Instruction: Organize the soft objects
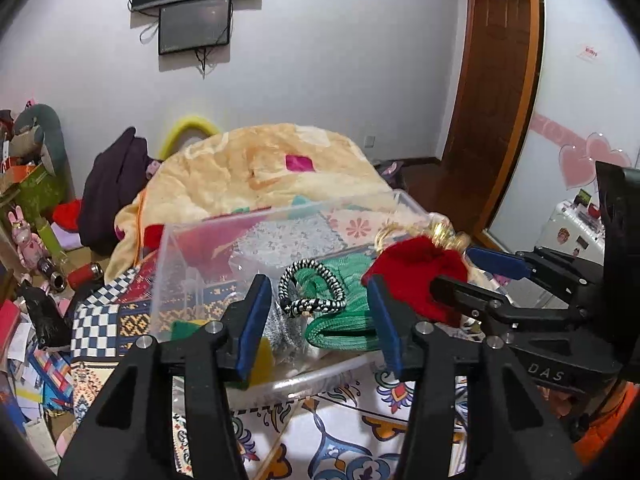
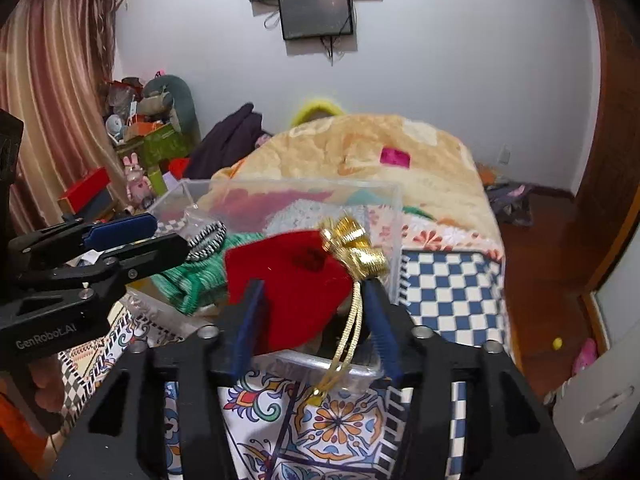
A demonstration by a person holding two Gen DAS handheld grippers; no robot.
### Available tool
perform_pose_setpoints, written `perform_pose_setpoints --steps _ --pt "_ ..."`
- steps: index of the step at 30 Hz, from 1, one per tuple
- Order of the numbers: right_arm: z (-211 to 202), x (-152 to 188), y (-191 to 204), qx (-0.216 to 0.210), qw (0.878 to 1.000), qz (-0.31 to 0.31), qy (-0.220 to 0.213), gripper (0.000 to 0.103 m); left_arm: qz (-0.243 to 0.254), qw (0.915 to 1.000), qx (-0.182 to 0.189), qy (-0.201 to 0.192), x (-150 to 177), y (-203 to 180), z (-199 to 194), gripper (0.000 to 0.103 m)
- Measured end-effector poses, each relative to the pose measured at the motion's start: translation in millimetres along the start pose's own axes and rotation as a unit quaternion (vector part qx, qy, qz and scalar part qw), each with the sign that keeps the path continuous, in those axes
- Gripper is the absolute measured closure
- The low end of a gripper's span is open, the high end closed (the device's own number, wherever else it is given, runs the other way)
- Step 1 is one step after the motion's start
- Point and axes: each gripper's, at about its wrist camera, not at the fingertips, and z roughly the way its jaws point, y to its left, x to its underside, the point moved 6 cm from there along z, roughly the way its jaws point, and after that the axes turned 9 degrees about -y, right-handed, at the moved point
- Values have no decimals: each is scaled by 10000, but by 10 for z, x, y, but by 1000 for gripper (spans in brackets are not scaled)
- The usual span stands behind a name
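Note:
A clear plastic box (image 1: 208,236) stands on the patterned bedspread and also shows in the right wrist view (image 2: 384,200). Inside lie a green knitted item (image 1: 344,320), a black-and-white cord (image 1: 320,280) and a red velvet pouch (image 1: 416,272) with gold cords (image 2: 352,240). My left gripper (image 1: 320,320) is open at the box's near rim, its jaws on either side of the green item. My right gripper (image 2: 312,312) is open, its jaws on either side of the red pouch (image 2: 288,280) at the box's near right corner; I cannot tell whether they touch it.
A folded peach blanket (image 1: 272,164) is piled behind the box. Dark clothing (image 1: 116,184) and cluttered toys and boxes (image 1: 32,216) lie to the left. A wooden door frame (image 1: 500,120) and a white case (image 1: 576,232) are to the right.

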Motion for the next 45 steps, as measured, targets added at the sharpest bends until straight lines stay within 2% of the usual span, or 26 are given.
perform_pose_setpoints --steps 6,11,21,24,27,30,32,34,39,45 --pt "-354 -229 35 -26 9991 -46 -418 49 -33 9987 -69 -495 -207 -13 -430 47" --pt "-753 -456 115 -94 9953 -68 -959 47 2 9948 -153 -1011 -388 -48 -882 45" --pt "-1353 -767 310 -216 9833 -180 -1800 42 32 9820 -248 -1873 -628 -99 -1634 28" --pt "-1430 -787 357 -189 9800 -199 -1972 31 28 9798 -233 -1985 -635 -124 -1758 19" --pt "-1465 -801 393 -200 9779 -199 -2071 29 -18 9779 -204 -2080 -626 -135 -1854 11" --pt "-1444 -812 412 -188 9765 -171 -2142 19 -34 9770 -219 -2120 -628 -132 -1893 6" --pt "-1446 -803 427 -195 9761 -158 -2157 19 -54 9768 -216 -2131 -619 -135 -1908 2" --pt "-1465 -770 427 -204 9761 -137 -2159 18 -90 9767 -211 -2133 -610 -136 -1915 2" --pt "-1454 -729 433 -182 9757 -114 -2179 8 -110 9774 -208 -2103 -597 -130 -1902 1" --pt "-1487 -677 422 -190 9755 -90 -2191 6 -99 9777 -208 -2085 -580 -133 -1901 1"
